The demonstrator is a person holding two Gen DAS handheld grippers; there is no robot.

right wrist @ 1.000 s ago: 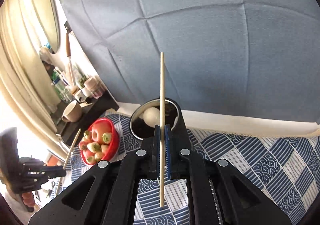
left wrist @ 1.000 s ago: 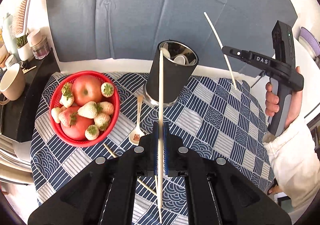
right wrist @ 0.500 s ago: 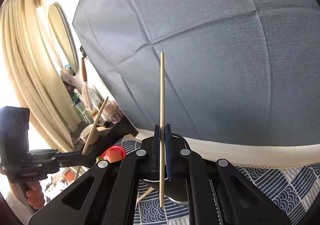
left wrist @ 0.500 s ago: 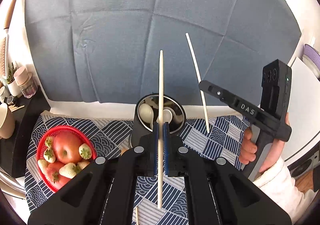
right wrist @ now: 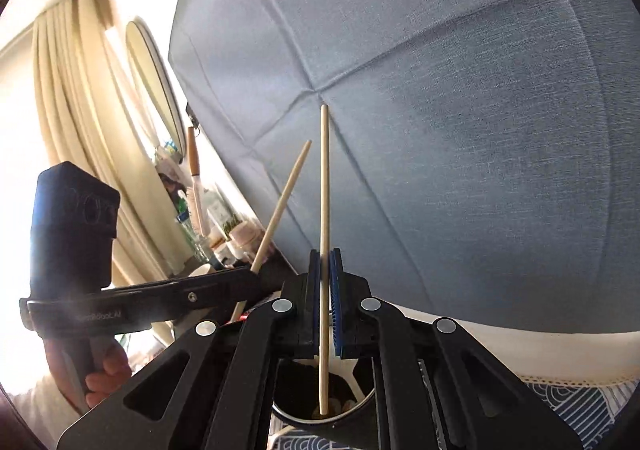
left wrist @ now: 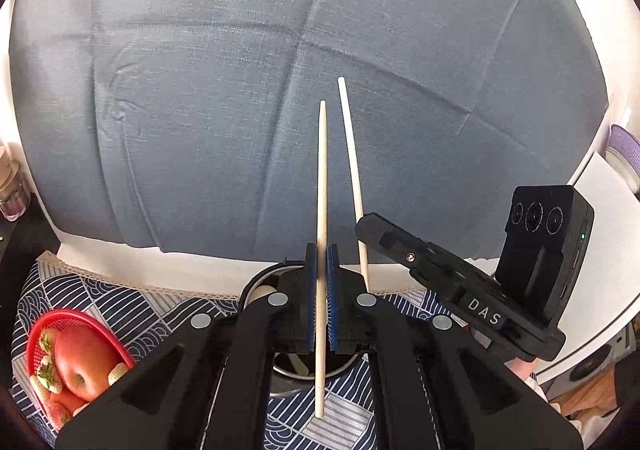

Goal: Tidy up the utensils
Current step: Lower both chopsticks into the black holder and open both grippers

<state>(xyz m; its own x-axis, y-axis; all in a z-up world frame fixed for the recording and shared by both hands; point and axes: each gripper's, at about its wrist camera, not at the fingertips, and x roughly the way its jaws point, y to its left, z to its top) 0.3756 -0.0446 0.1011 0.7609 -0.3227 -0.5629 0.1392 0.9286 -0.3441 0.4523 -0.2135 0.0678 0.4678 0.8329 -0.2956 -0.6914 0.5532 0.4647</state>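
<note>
My left gripper (left wrist: 322,250) is shut on a pale wooden chopstick (left wrist: 322,190) held upright, its lower end hanging in front of the black utensil cup (left wrist: 280,370). My right gripper (right wrist: 325,254) is shut on a second chopstick (right wrist: 325,190), whose lower end hangs over the cup's mouth (right wrist: 320,416). Each view shows the other gripper close by: the right one (left wrist: 362,220) with its chopstick (left wrist: 350,154) just right of mine, the left one (right wrist: 252,278) with its chopstick (right wrist: 284,202) just left. Spoon bowls show inside the cup, mostly hidden by the fingers.
A red basket (left wrist: 36,334) of apples and strawberries sits at the left on the blue patterned tablecloth (left wrist: 120,310). A grey-blue cloth backdrop (left wrist: 240,90) rises behind. Jars and bottles (right wrist: 212,218) crowd a dark shelf at the left, near a curtain (right wrist: 68,110).
Both grippers have closed in on the cup and on each other, the chopsticks now nearly side by side. Both views tilted up; the table spoon and most of the basket left the view.
</note>
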